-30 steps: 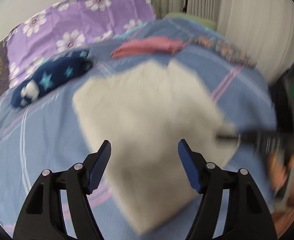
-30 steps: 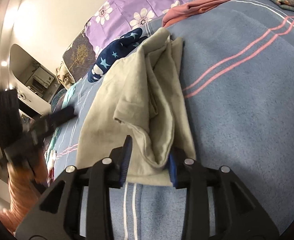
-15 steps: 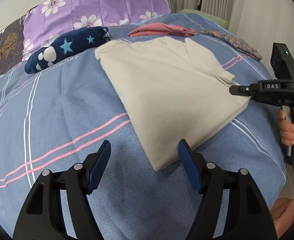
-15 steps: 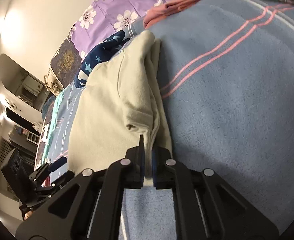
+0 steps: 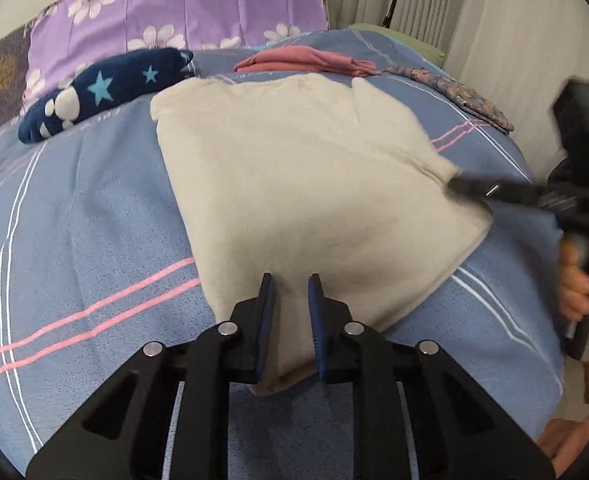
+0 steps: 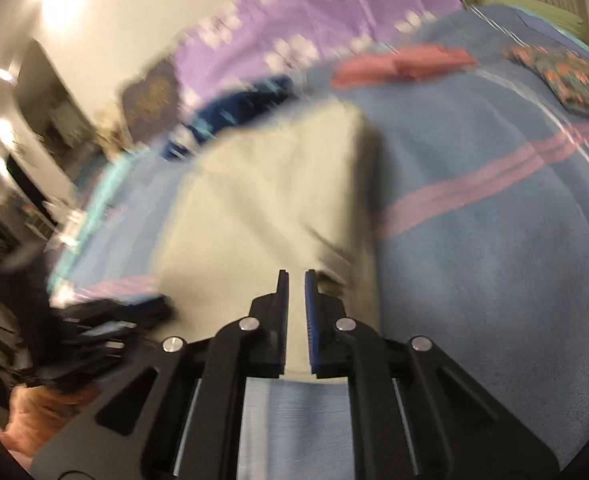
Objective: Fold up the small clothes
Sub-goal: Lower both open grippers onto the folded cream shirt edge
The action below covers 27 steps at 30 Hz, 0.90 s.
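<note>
L tongs (image 5: 290, 292) now lower, narrowed over garment (image 5: 294, 184); long axis toward pillow (image 5: 182, 4).

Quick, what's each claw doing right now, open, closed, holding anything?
Left claw: just been closing, now pinching the near corner of the beige garment.
Right claw: shut on the beige garment's near edge.

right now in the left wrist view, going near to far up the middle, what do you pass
left gripper → beige garment → pink folded cloth → purple flowered pillow
</note>
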### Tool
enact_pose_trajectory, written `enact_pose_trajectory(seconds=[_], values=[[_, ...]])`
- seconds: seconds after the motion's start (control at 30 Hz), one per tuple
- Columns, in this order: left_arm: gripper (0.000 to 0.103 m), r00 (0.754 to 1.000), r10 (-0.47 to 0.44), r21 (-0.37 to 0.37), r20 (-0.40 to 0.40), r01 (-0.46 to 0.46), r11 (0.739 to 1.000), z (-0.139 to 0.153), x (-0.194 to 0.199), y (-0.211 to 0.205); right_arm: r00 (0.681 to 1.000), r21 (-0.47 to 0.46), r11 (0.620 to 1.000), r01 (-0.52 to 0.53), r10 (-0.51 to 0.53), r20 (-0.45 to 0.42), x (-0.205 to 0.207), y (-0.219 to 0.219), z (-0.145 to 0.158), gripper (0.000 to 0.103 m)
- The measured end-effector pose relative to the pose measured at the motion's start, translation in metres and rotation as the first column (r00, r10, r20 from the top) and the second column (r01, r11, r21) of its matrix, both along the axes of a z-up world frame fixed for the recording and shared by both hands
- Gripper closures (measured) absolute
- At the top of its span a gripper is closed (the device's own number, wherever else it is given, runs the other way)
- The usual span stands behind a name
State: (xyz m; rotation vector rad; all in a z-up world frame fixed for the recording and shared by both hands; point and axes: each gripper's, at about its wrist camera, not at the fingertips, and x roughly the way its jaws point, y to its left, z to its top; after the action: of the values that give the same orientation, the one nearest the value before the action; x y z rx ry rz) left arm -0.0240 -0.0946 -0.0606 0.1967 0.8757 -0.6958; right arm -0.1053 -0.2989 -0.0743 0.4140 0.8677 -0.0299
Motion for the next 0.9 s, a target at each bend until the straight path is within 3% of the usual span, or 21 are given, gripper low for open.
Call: enact_pose_trajectory(seconds=[0.1,0.23,0.3,0.43,0.57,0.67,0.7,0.77,0.83,0.9], values=[[0.079,1.000,-0.006,-0.030,-0.027,0.005,1.000,0.000,0.000,0.004,1.000,0.075,0.997,0.016,-0.018,0.023,-0.007,-0.010,-0.003,0.103],[0.079,0.997,0.009,-0.091,-0.082,-0.016,0.996,0.001,0.007,0.013,1.000,0.014,1.000,-0.011,0.011,-0.001,-0.005,-0.004,0.006,0.103],[0.079,0.995,0.014,-0.108,-0.097,-0.025,0.994,0.005,0.008,0.014,0.999,-0.005,0.999,-0.032,0.032,0.018,0.000,-0.003,0.019,0.098],[0.079,0.997,0.013,-0.110,-0.082,-0.022,0.994,0.013,0.007,0.012,0.995,-0.065,0.996,-0.066,0.071,0.077,0.025,0.003,0.046,0.096],[0.077,0.997,0.006,-0.154,-0.071,-0.017,0.988,0.023,0.009,0.012,0.991,-0.053,0.995,-0.088,0.093,0.092,0.053,0.003,0.058,0.092],[0.063,0.998,0.014,-0.113,-0.055,-0.020,0.993,0.017,0.012,0.010,0.997,-0.060,0.996,-0.065,0.068,0.047,0.068,-0.003,0.046,0.084],[0.063,0.998,0.019,-0.088,-0.066,-0.024,0.996,0.009,0.016,0.009,1.000,-0.095,0.995,-0.029,0.028,-0.013,0.077,-0.007,0.032,0.084],[0.063,0.996,0.009,-0.110,-0.084,-0.018,0.994,0.000,0.019,0.012,0.995,-0.143,0.990,0.002,-0.016,-0.096,0.084,-0.014,0.004,0.084],[0.063,0.996,0.002,-0.126,-0.087,-0.013,0.992,0.001,0.019,0.015,0.999,-0.125,0.992,0.003,-0.009,-0.050,0.076,-0.018,0.001,0.084],[0.063,0.995,-0.007,-0.138,-0.095,-0.007,0.990,0.005,0.021,0.018,0.998,-0.171,0.985,0.009,-0.019,-0.062,0.074,-0.016,0.008,0.078]])
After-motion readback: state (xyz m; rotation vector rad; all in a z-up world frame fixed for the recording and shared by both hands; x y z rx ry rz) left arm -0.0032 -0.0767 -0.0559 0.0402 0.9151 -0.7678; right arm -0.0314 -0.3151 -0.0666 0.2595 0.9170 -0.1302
